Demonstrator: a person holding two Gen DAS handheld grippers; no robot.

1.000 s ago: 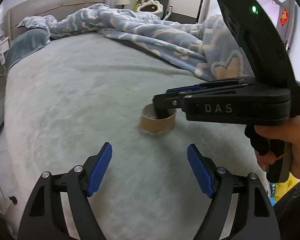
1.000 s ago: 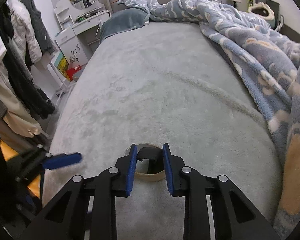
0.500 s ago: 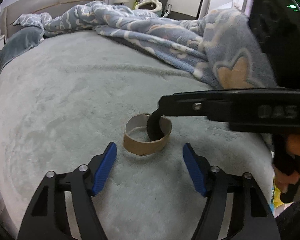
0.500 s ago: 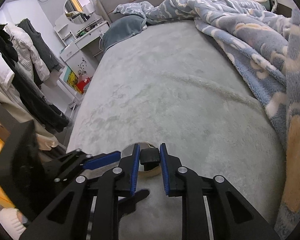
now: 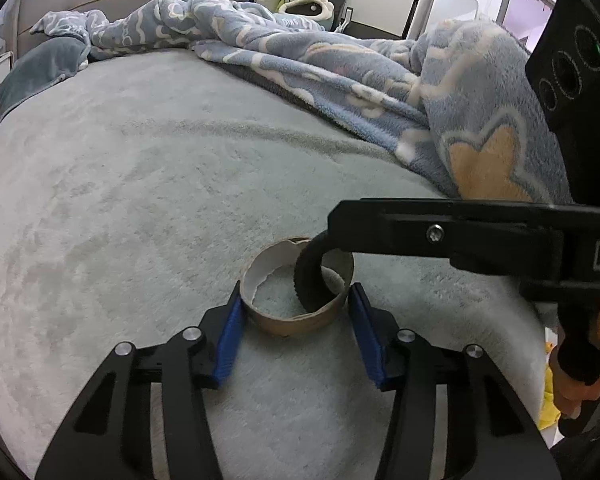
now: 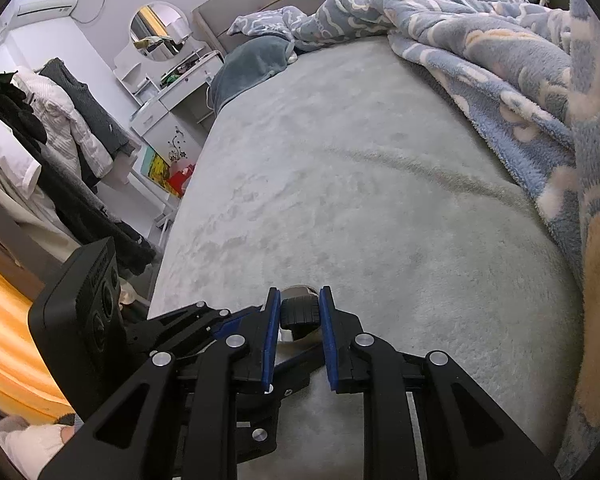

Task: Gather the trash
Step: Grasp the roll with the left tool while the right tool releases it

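A short brown cardboard ring with a torn rim lies flat on the grey bed cover. My left gripper straddles it; the jaws are closing and both blue pads touch its sides. My right gripper reaches in from the right. It is shut on a black ridged ring, which hangs on edge inside the cardboard ring. In the right wrist view the black ring sits pinched in the right gripper, and only a sliver of the cardboard ring shows.
A rumpled blue patterned blanket covers the bed's far and right side. A grey pillow lies by the headboard. Left of the bed stand a white dresser and hanging clothes. A hand holds the right gripper's handle.
The left gripper came forward and down and its wide jaws closed in around the cardboard ring. The right gripper drew its pads onto the black ring and kept them there.
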